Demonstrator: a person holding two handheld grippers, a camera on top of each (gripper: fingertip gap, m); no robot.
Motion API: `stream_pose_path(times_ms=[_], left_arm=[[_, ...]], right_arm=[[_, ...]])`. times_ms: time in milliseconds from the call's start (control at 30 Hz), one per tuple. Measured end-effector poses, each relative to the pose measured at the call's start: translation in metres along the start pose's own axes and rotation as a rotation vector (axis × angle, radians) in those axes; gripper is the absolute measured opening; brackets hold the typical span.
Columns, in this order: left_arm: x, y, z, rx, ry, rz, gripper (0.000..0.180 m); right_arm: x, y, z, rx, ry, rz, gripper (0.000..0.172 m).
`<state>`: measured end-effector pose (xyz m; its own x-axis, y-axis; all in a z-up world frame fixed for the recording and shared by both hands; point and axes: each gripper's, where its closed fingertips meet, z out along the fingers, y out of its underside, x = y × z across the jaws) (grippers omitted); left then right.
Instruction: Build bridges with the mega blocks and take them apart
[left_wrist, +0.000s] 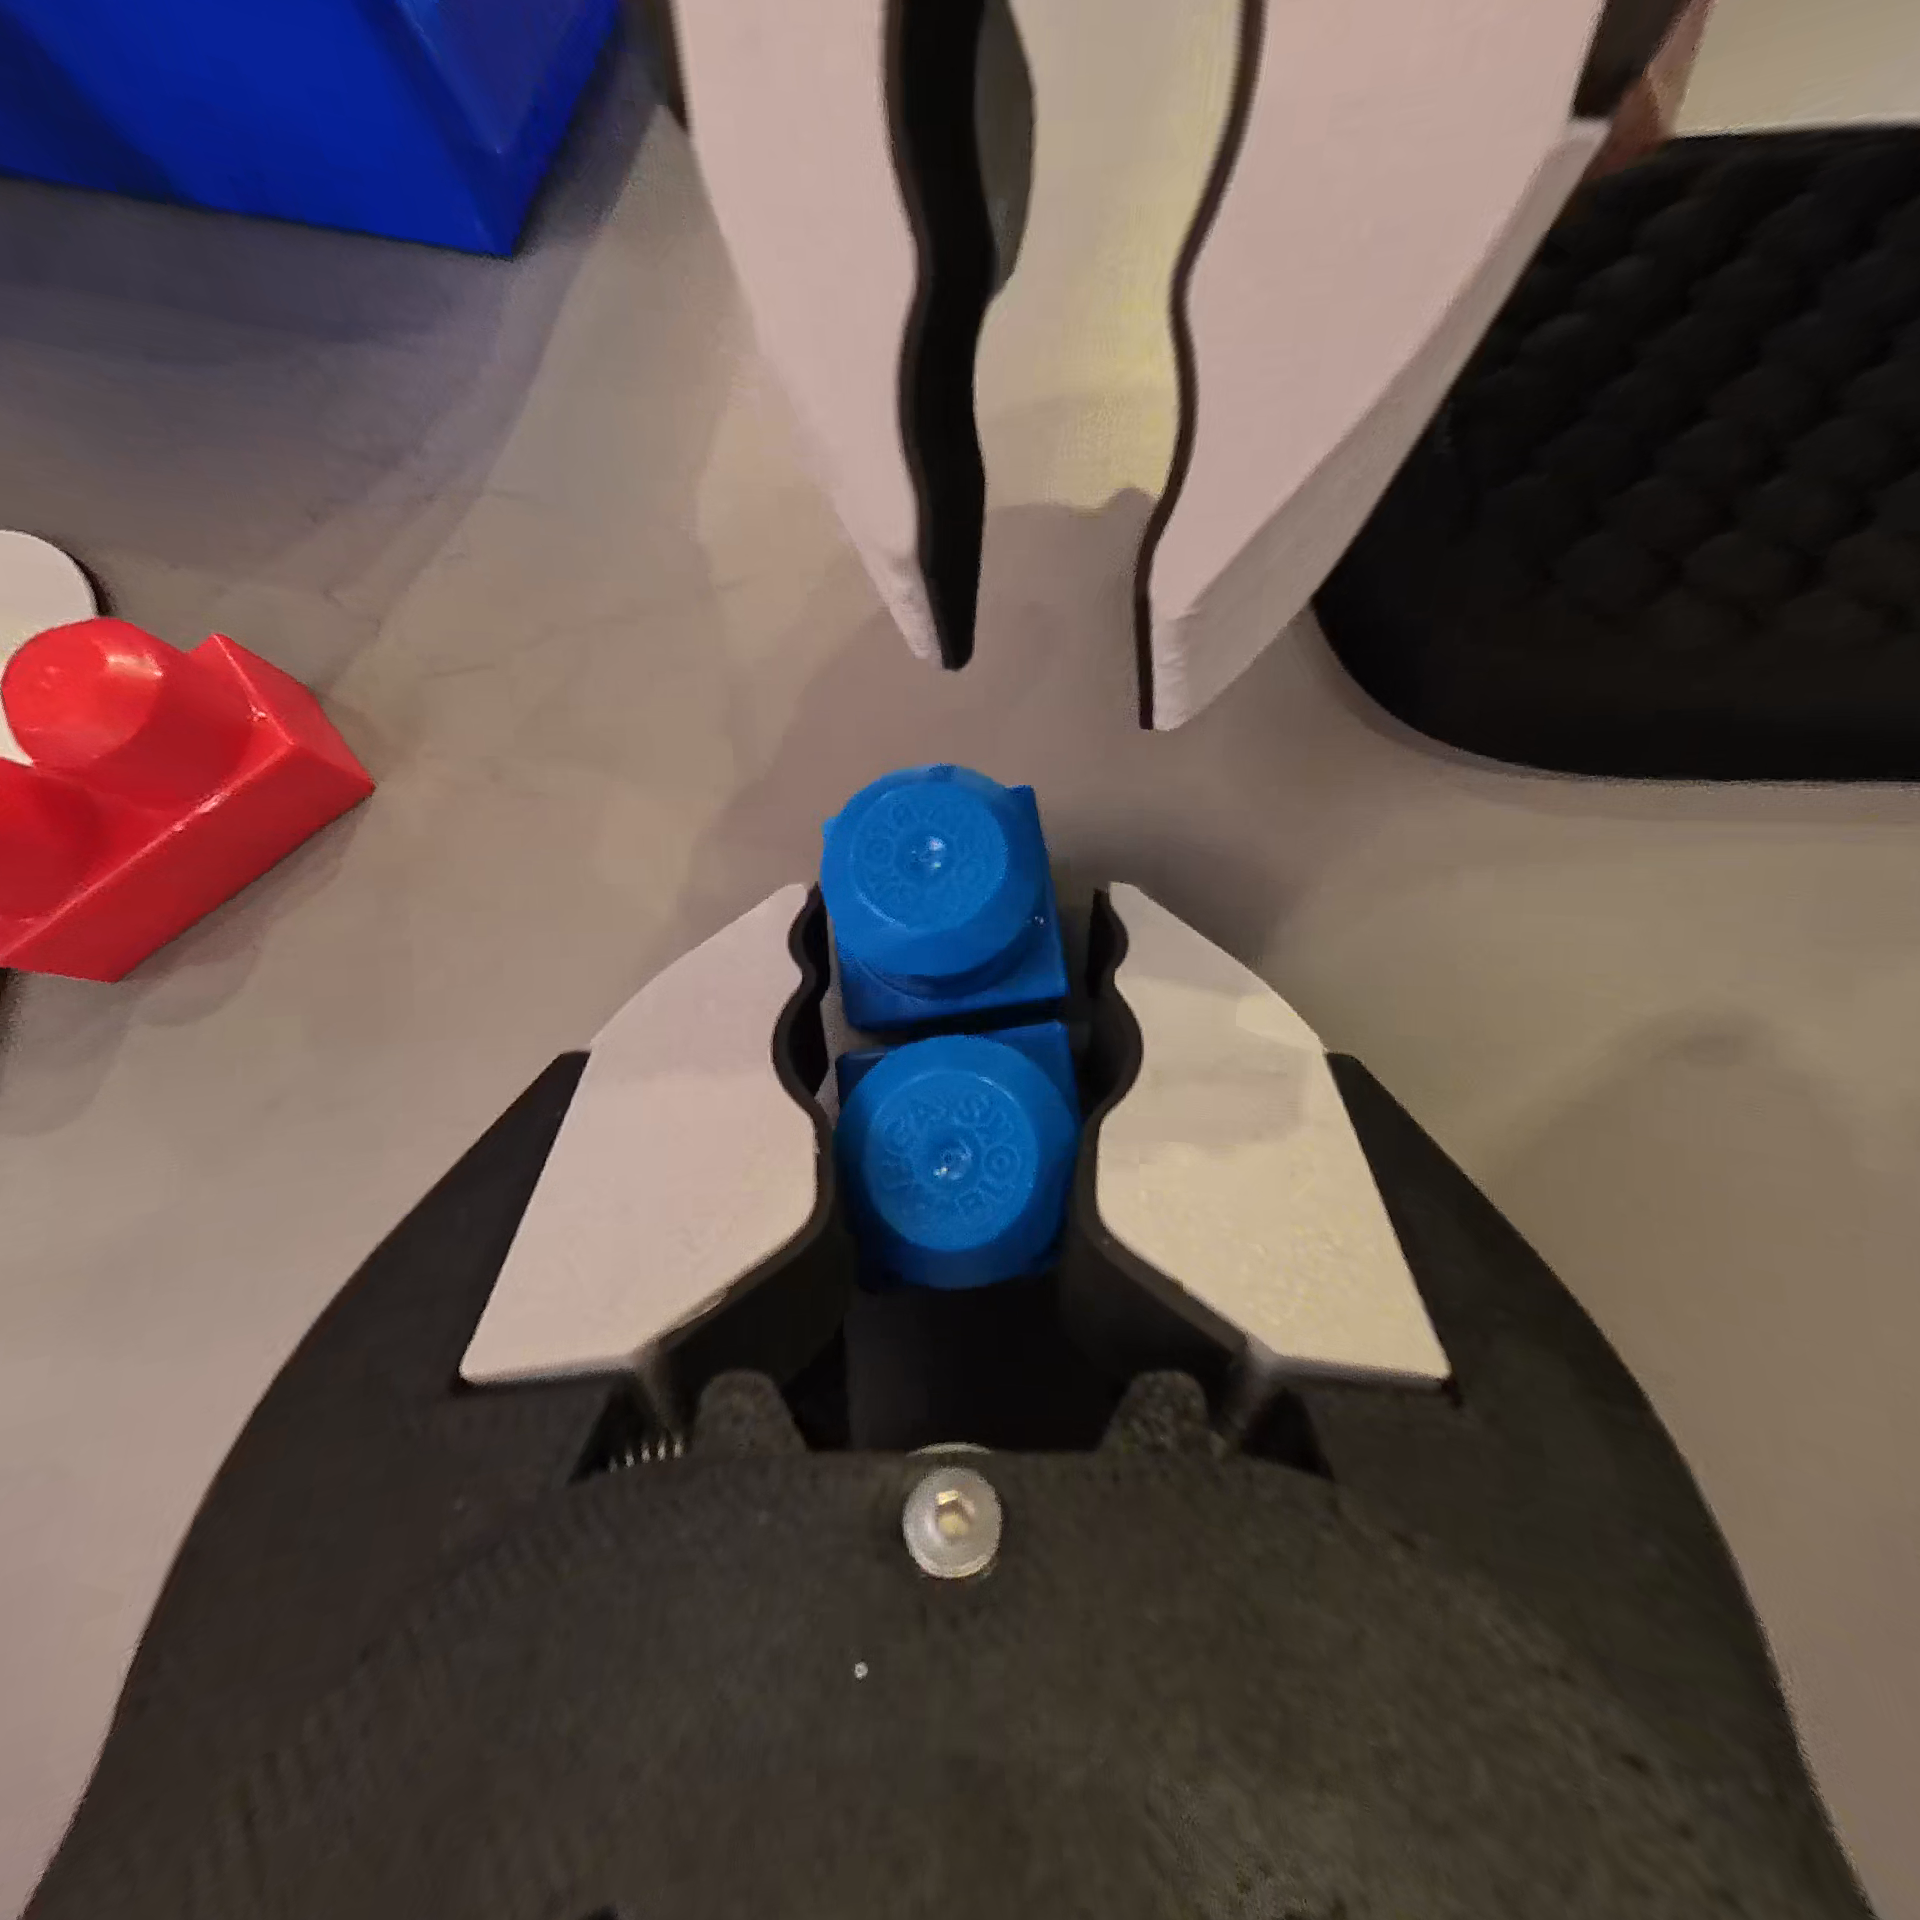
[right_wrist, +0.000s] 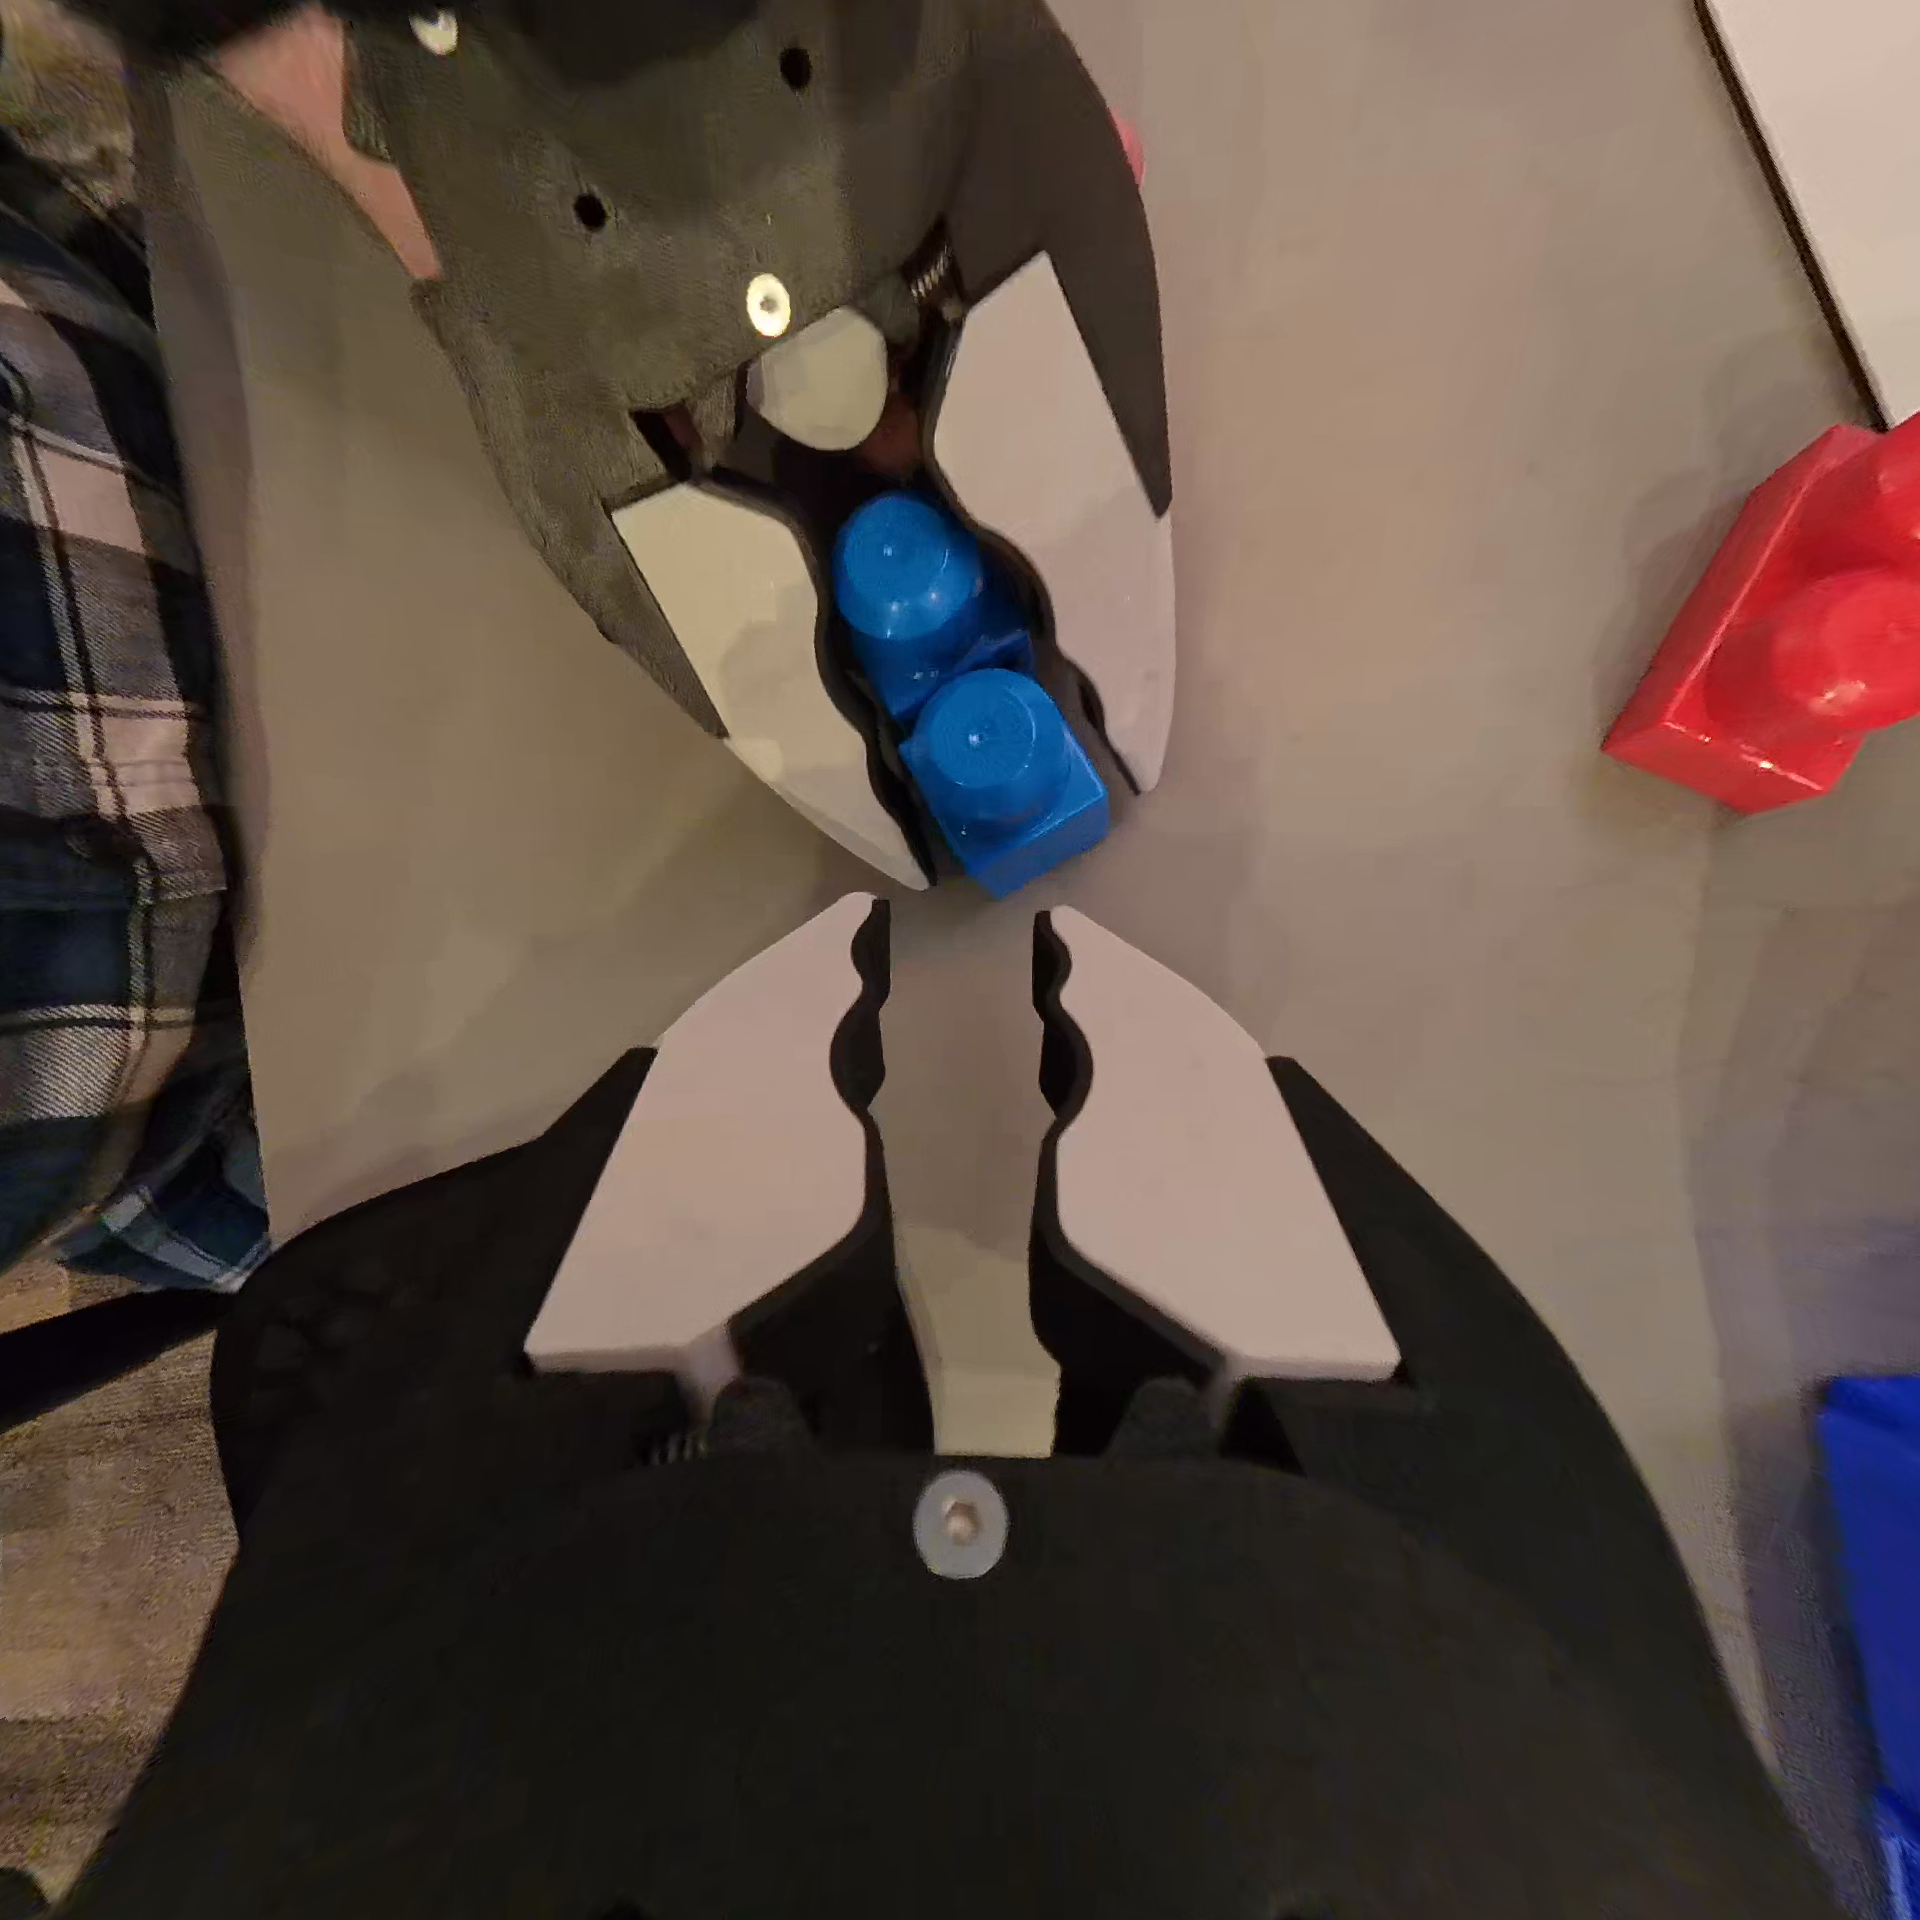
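While your left gripper (left_wrist: 954, 894) pinches the light-blue two-stud block (left_wrist: 951, 1029) between its pads, the hold looks uneven: the far stud juts past the fingertips, and the right pad seems to stand a little off the block near the tip. If you lift or twist from here, I'd expect the block to pivot about the near stud and slide out onto the grey table (left_wrist: 520, 1039).

Going left to right in the left wrist view: one red block (left_wrist: 156, 810) lies loose at the left edge, well apart from the held block, and one large dark-blue block (left_wrist: 312, 104) sits at the far left corner. In the middle is your held block, touching nothing but the pads as far as I can tell. Just beyond it hangs your right gripper (right_wrist: 961, 914), its jaws spread with nothing between them, tips pointing at the block's free end. Bring it in too fast and you could knock the block out of the left grip. At the far right lies one black quilted pad (left_wrist: 1662, 468).

Count: three blocks in all, two grippers, one pad. No bridge stands yet.
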<state>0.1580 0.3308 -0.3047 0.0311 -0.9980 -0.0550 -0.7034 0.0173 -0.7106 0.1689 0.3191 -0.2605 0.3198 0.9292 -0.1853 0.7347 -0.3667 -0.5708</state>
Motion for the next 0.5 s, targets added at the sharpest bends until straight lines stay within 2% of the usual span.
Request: stream_pose_path(times_ms=[67, 233, 367, 500], left_arm=[[-0.001, -0.005, -0.004, 0.04, -0.005, -0.002, 0.05], [0.001, -0.003, -0.008, 0.026, -0.014, 0.0, 0.065], [0.0, -0.002, -0.031, 0.029, -0.031, -0.023, 0.066], [-0.002, 0.027, -0.053, -0.036, -0.038, -0.059, 0.064]], right_arm=[[-0.002, 0.002, -0.001, 0.01, 0.006, 0.008, 0.026], [-0.004, 0.008, -0.004, 0.019, 0.022, 0.025, 0.025], [-0.003, 0.015, -0.007, 0.014, 0.048, 0.033, 0.024], [0.006, 0.016, -0.001, 0.018, 0.079, 0.041, 0.018]])
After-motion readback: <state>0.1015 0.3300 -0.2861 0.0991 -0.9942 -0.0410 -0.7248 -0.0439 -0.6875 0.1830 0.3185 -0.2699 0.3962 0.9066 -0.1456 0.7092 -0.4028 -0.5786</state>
